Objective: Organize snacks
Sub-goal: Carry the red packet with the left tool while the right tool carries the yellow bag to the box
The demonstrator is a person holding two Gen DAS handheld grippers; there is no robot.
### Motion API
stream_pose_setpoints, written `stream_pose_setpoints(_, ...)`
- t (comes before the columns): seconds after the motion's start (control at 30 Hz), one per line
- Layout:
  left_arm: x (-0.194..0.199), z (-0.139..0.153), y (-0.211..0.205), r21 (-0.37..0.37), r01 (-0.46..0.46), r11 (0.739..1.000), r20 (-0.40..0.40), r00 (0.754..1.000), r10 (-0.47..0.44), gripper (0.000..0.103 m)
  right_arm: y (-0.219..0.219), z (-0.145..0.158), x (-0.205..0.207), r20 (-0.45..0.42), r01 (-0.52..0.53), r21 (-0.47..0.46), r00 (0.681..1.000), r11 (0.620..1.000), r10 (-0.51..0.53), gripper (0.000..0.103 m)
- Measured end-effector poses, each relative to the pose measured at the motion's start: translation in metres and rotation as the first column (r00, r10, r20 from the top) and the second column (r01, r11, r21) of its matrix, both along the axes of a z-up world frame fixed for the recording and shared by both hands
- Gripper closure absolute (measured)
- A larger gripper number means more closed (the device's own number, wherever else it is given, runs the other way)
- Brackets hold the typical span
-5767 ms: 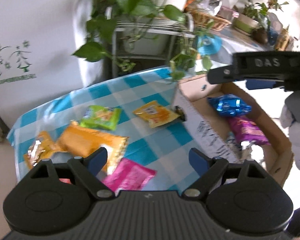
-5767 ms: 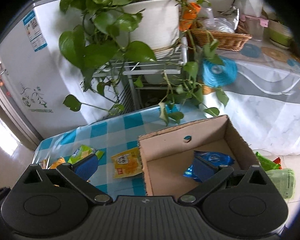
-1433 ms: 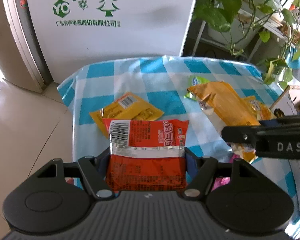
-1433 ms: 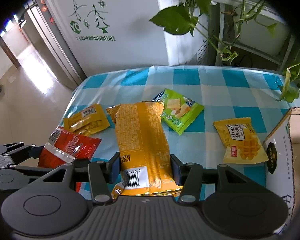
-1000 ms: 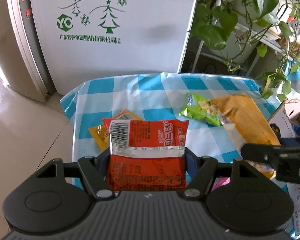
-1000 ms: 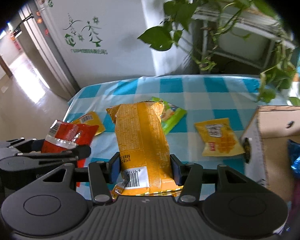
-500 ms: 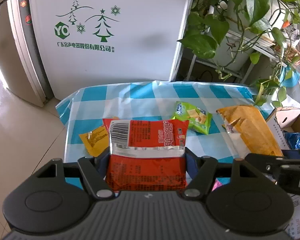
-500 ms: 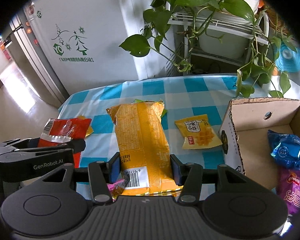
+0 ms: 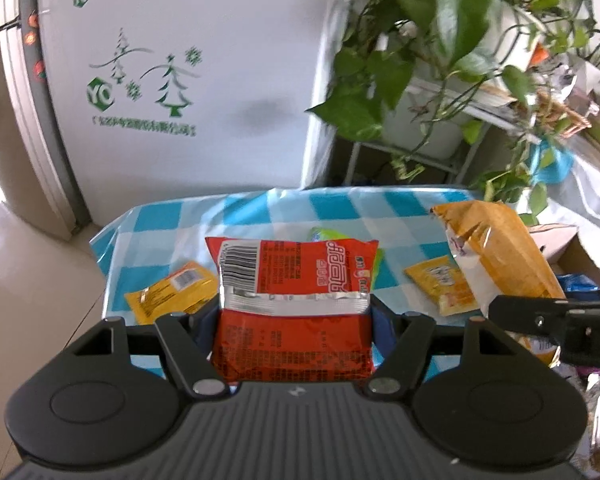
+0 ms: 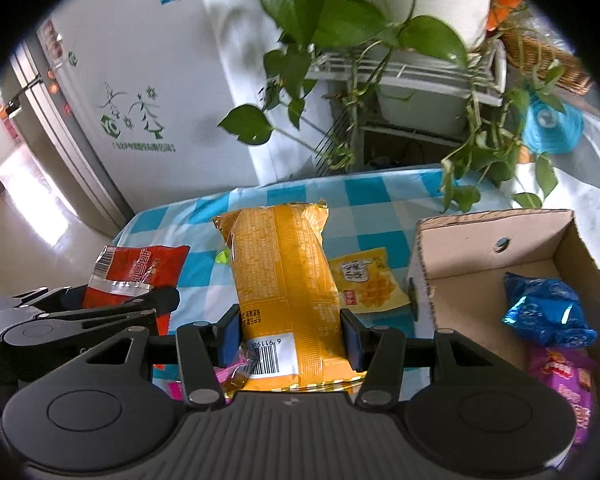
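Observation:
My left gripper (image 9: 294, 320) is shut on a red snack packet (image 9: 292, 304) and holds it above the checked table (image 9: 260, 216). My right gripper (image 10: 290, 336) is shut on a long orange snack bag (image 10: 284, 280), also held above the table; the bag also shows in the left wrist view (image 9: 500, 256). The cardboard box (image 10: 452, 248) stands to the right, with a blue packet (image 10: 544, 308) and a purple packet (image 10: 564, 384) inside. The red packet also shows in the right wrist view (image 10: 136, 272), left of the orange bag.
On the table lie a yellow packet (image 9: 172, 292) at the left, another yellow packet (image 10: 364, 280) beside the box, a green packet (image 9: 324, 234) mostly hidden, and a pink packet (image 10: 220, 376) under my right gripper. A white fridge (image 9: 172, 80) and potted plants (image 10: 360, 28) stand behind.
Both grippers have lifted with their packets and swung right toward the box. The box and its blue and purple packets now fill more of the right wrist view.

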State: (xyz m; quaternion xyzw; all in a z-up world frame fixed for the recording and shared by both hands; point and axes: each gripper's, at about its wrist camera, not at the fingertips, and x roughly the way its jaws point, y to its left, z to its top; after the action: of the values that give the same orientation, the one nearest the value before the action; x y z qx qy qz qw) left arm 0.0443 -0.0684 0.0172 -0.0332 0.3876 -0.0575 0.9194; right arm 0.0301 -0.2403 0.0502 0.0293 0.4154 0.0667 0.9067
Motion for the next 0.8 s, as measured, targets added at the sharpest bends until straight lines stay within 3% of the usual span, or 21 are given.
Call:
stream_pose_setpoints(0.33,-0.006,0.02,-0.033,-0.041,0.091,0.995,0.057,0.994,-0.089,0.032,-0.054,0.026,-0.017,0.069,0.089,0.036,0.993,0.995,-0.091,0.046)
stream_pose_setpoints(0.8,-0.014,0.038,-0.116,-0.103,0.241,0.965,0.081,0.969,-0.233,0.032,-0.128,0.045,-0.041,0.12,0.257,0.094,0.956,0.962,-0.267,0.046)
